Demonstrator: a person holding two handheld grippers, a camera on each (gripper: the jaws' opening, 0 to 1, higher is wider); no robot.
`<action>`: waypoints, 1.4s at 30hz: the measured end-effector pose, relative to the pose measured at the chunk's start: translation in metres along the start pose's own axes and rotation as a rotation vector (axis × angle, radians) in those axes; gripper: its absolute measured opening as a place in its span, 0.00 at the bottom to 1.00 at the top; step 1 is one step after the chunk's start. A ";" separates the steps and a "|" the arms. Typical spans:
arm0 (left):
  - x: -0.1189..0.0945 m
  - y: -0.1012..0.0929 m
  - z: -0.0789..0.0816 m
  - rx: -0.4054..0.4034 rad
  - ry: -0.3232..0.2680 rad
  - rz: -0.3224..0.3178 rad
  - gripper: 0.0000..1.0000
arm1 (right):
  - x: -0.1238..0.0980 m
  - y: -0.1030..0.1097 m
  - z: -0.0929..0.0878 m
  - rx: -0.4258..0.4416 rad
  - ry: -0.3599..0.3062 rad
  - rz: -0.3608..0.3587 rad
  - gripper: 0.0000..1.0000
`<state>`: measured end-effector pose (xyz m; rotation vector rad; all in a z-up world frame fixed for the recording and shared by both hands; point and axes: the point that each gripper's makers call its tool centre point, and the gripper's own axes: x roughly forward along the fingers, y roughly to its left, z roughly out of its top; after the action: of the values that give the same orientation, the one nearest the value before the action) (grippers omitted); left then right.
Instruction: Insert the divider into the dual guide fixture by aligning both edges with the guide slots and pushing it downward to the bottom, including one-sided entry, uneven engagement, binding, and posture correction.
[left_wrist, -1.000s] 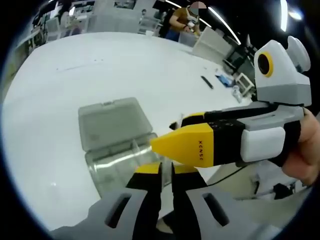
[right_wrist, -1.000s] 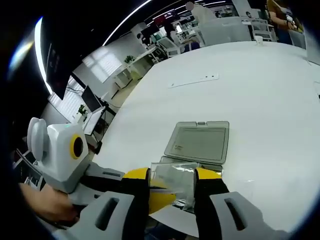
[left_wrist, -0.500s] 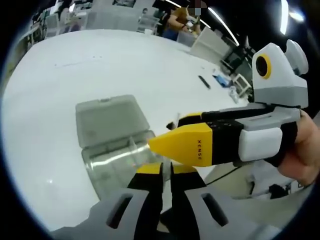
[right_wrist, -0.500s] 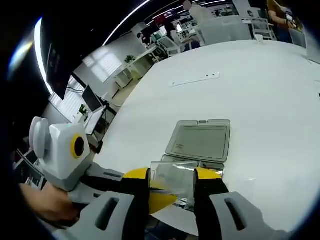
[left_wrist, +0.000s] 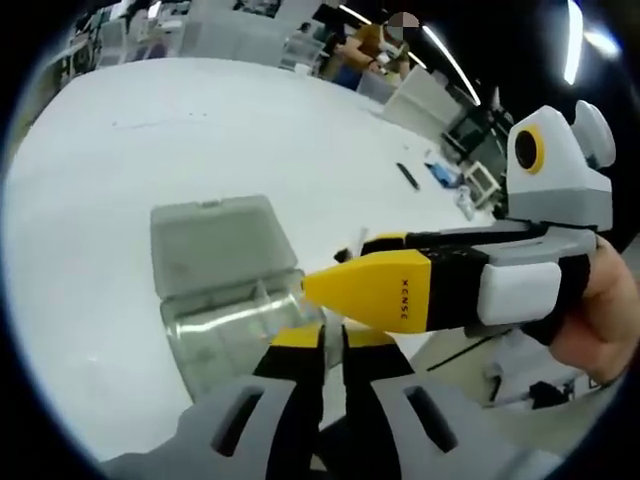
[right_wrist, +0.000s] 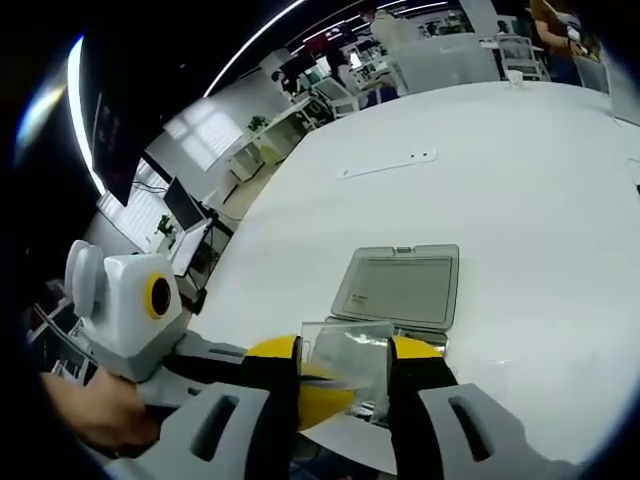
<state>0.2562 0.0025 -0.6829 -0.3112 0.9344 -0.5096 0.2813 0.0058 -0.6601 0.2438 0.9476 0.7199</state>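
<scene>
Left gripper view: the left claw (left_wrist: 330, 345) rises from the bottom with its 2 yellow-tipped jaws nearly together; whether anything thin sits in the narrow gap between them cannot be told. Just ahead lies the clear plastic box (left_wrist: 235, 325) that serves as the guide fixture, near the edge of the white surface (left_wrist: 150, 150), with its grey lid (left_wrist: 215, 245) folded open flat behind it. The right claw (left_wrist: 345, 290) reaches in from the right, its yellow tip at the box's near corner, a hand (left_wrist: 600, 320) gripping its body. A dark pen-like item (left_wrist: 408, 176) lies farther off on the surface.

Right gripper view: the right claw (right_wrist: 345, 355) stands with its 2 jaws apart on either side of a clear flat divider (right_wrist: 345, 355), grasping it by its edges. The divider stands upright above the clear plastic box (right_wrist: 380, 400), with the grey lid (right_wrist: 398, 285) lying beyond. The left claw (right_wrist: 320, 395) comes in from the left below, its yellow tip under the divider.
</scene>
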 end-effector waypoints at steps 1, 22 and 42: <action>0.000 0.000 0.001 -0.004 -0.003 0.000 0.03 | 0.000 0.000 0.000 0.000 -0.001 -0.001 0.29; 0.004 0.003 0.004 -0.016 -0.020 0.010 0.02 | 0.004 -0.003 0.001 0.008 0.001 -0.003 0.29; 0.003 0.008 -0.003 -0.002 0.024 -0.021 0.00 | 0.011 -0.001 -0.006 0.024 0.011 0.030 0.30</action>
<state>0.2576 0.0076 -0.6905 -0.3175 0.9562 -0.5325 0.2814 0.0117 -0.6709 0.2751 0.9654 0.7382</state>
